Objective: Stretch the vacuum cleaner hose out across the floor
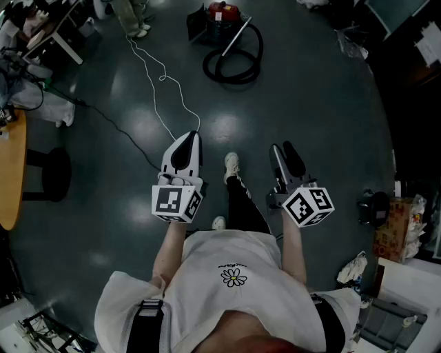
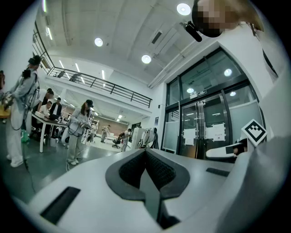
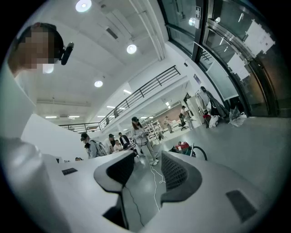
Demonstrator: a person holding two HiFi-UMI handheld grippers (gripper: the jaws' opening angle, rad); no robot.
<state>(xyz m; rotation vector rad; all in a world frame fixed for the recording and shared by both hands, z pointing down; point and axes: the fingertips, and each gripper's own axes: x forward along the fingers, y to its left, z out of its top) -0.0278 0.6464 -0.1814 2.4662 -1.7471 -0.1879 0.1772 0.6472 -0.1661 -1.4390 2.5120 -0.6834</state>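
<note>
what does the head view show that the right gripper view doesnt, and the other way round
Head view only: the left gripper with its jaws shut, the wearer's white shoe and the round wooden table at the left edge.
Right gripper view only: the round ceiling lights and the dark balcony railing.
Both: the red vacuum cleaner with its coiled black hose, the thin white cord on the floor, and the right gripper, jaws apart with nothing gripped.
</note>
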